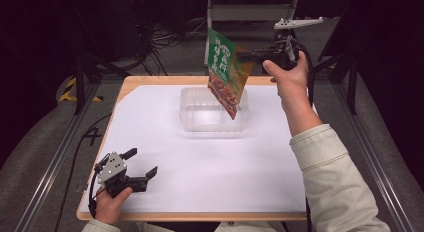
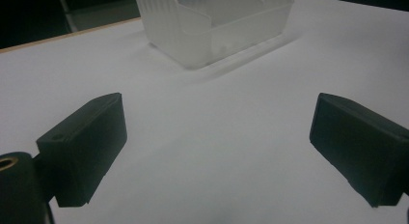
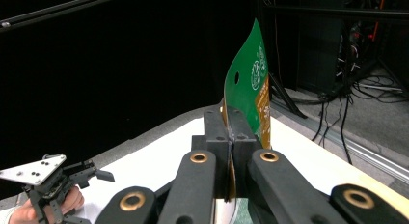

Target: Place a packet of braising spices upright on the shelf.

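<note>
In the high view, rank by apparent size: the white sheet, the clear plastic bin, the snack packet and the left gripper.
1. white sheet
2. clear plastic bin
3. snack packet, held nearer the camera, so unsure against the bin
4. left gripper

I see a flat green packet (image 1: 227,74) with printed lettering and a red-brown food picture on its lower half. It hangs tilted in the air, its lower corner dipping over the clear plastic tub (image 1: 197,117). From the right gripper view, the packet (image 3: 251,89) stands on edge, with a small hang hole near its top, and is pinched at one edge. The tub is translucent and open-topped, with ribbed walls, and sits upright on the white counter (image 1: 200,172) toward the far side. In the left gripper view, the tub (image 2: 193,35) seems to have an inner divider.
</note>
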Motion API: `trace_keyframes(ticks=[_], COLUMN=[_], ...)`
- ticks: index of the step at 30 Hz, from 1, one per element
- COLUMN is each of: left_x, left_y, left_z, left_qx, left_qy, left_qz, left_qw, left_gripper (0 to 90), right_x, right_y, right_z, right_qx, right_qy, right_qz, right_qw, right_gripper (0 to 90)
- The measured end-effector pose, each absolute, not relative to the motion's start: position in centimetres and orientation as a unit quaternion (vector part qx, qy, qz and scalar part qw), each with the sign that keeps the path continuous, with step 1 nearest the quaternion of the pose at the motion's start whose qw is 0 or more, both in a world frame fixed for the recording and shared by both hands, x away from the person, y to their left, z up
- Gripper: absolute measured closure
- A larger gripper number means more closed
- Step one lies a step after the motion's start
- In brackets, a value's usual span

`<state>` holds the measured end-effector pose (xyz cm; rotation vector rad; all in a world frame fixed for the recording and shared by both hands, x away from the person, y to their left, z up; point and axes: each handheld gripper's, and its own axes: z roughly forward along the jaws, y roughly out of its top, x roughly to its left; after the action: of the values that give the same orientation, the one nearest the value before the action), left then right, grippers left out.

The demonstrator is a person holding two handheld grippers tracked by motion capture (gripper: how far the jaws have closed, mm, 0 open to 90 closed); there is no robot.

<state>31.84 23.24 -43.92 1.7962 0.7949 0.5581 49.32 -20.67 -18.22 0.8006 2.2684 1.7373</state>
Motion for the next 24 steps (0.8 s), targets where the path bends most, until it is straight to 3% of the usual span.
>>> trace_keyframes(ticks=[24], left_x=[32.3], left_y=[22.8], left_z=[-43.8], left_qx=[0.753], left_qy=[0.323], left_qz=[0.229], left_qw=[0.526], left_gripper=[6.8], right_x=[51.8], right_y=[-16.6], right_z=[-20.2], right_qx=[0.254], right_qy=[0.764], right_qz=[0.586], right_qw=[0.092], right_gripper=[90.0])
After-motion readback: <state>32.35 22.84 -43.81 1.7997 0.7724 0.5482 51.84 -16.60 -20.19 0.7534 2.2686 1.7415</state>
